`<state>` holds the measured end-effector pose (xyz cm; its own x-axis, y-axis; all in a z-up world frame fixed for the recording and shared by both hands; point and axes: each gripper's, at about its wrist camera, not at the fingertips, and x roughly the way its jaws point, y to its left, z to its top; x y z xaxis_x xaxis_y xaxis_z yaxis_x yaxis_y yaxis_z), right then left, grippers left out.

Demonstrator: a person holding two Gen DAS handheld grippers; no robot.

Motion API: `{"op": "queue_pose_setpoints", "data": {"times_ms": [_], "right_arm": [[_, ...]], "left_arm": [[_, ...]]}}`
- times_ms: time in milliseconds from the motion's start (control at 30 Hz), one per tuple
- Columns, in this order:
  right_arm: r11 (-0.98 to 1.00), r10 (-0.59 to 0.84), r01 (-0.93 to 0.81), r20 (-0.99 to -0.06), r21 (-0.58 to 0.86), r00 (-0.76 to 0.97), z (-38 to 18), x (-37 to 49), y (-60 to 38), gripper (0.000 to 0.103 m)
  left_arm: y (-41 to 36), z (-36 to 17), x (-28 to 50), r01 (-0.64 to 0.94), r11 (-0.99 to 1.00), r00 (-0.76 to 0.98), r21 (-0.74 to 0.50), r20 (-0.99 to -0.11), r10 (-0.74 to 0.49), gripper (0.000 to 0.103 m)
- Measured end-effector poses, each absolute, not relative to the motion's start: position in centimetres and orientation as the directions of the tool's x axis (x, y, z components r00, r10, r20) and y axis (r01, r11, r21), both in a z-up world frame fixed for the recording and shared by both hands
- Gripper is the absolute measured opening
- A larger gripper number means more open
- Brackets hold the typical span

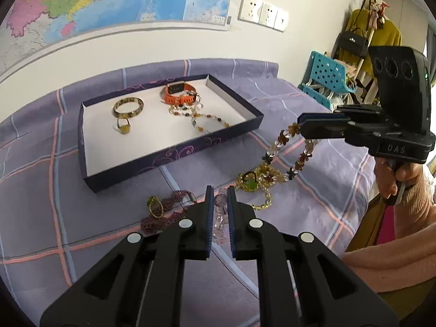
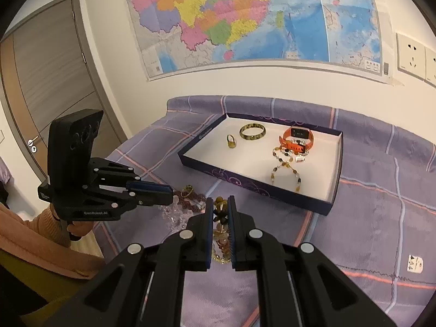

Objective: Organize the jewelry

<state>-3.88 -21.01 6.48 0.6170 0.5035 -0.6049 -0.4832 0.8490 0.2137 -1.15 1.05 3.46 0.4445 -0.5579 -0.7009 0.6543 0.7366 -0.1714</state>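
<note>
My right gripper (image 2: 220,201) pinches the flower-bead bracelet (image 1: 288,147), lifting it clear of the tangled pile (image 1: 256,182) on the bedspread (image 1: 313,212). My left gripper (image 1: 220,190) hovers slightly parted, empty. The tray (image 1: 169,158) waits beyond, near.

A bed (image 1: 313,207) covered with a purple plaid sheet crossed by pink and pale blue lines carries everything. A shallow dark purple tray (image 1: 174,156) with a white inside sits on it near the wall. In front of the tray, loose on the sheet, lie a dark red bead chain (image 1: 169,212) with a small gold ring (image 1: 154,206) on it, a clear crystal strand (image 1: 219,218), and a gold chain (image 1: 265,200) with a green-stone ring (image 1: 249,182). A small white label (image 2: 415,263) shows on the sheet.
</note>
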Motion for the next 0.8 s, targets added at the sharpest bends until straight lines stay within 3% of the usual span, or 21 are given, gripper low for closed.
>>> {"op": "queue_pose_setpoints", "data": {"times_ms": [800], "right_arm": [[0.861,0.494,-0.468,-0.548,0.2,0.675,9.6,1.8,-21.9,0.008]], "left_arm": [[3.2,9.3,4.5,0.585,0.802,0.583,-0.119,-0.626,-0.518,0.01]]}}
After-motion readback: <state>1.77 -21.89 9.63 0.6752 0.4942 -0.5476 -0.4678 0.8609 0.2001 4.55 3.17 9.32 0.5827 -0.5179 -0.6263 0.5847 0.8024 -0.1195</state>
